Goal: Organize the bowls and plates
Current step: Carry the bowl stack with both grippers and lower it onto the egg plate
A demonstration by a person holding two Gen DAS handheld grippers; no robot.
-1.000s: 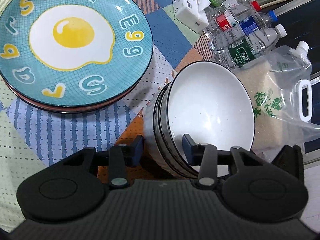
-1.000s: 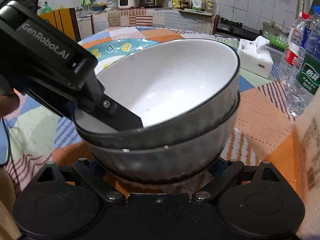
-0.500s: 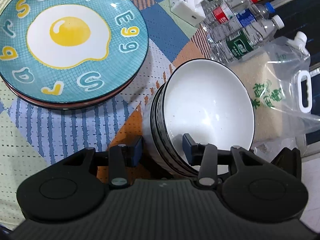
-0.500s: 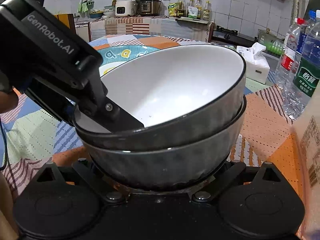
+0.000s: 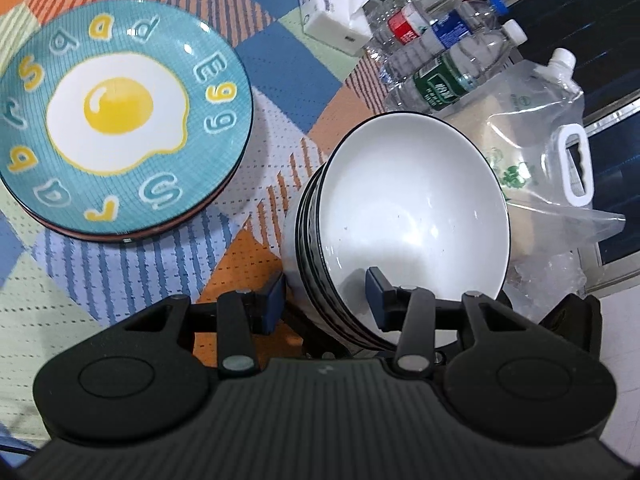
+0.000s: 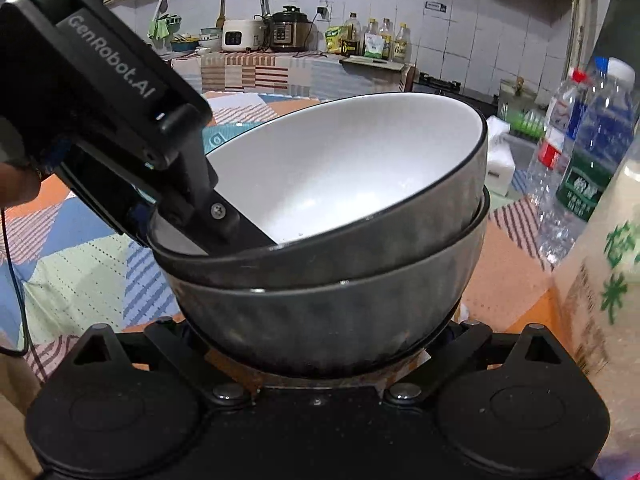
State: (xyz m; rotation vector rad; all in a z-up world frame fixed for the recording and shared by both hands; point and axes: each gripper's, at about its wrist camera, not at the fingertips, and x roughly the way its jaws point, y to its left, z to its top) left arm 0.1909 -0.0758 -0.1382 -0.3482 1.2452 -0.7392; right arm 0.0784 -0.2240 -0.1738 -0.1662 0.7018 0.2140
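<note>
A stack of dark bowls with white insides is held tilted above the patchwork tablecloth. My left gripper is shut on the stack's near rim, one finger inside the top bowl and one outside. In the right wrist view the stack fills the middle, and my right gripper cups the bottom bowl from below; its fingertips are hidden under the bowl. A stack of plates topped by a blue fried-egg plate lies to the left.
Several water bottles, a tissue box and a clear bag of rice stand right of the bowls. A kitchen counter with appliances is at the back.
The bowl stack has risen and tilted more with both grippers. The plates and bottles look farther below in the left wrist view.
</note>
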